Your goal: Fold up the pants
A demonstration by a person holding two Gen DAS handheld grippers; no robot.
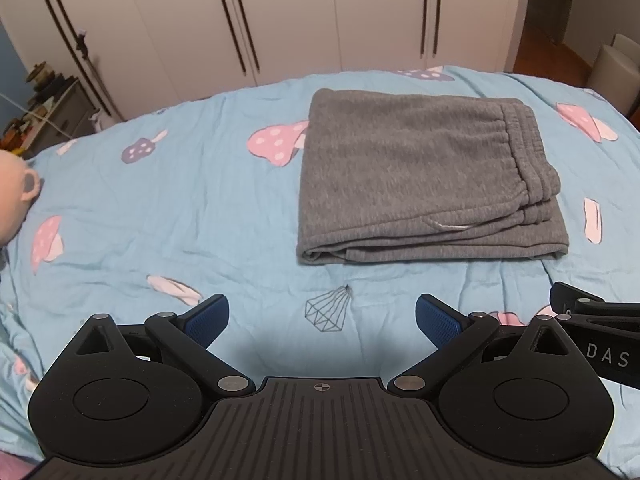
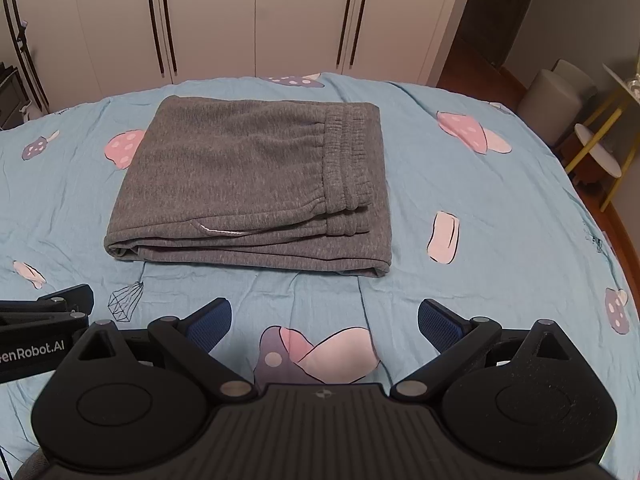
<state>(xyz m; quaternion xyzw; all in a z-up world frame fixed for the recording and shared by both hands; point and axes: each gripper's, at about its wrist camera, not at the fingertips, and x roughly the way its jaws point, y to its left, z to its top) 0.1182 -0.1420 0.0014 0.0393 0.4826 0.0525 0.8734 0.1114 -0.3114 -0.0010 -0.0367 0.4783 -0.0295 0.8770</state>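
Note:
Grey sweatpants (image 1: 416, 176) lie folded into a compact rectangle on the light blue bedsheet (image 1: 180, 208), waistband on the right side. They also show in the right wrist view (image 2: 248, 184). My left gripper (image 1: 322, 320) is open and empty, held near the bed's front, short of the pants. My right gripper (image 2: 324, 324) is open and empty, also in front of the pants. Each gripper's body shows at the edge of the other's view.
The sheet (image 2: 500, 208) has mushroom prints. White wardrobe doors (image 1: 280, 16) stand behind the bed. A cluttered nightstand (image 1: 44, 112) is at the far left. A grey bin (image 2: 556, 92) and a small round side table (image 2: 600, 152) stand at the right.

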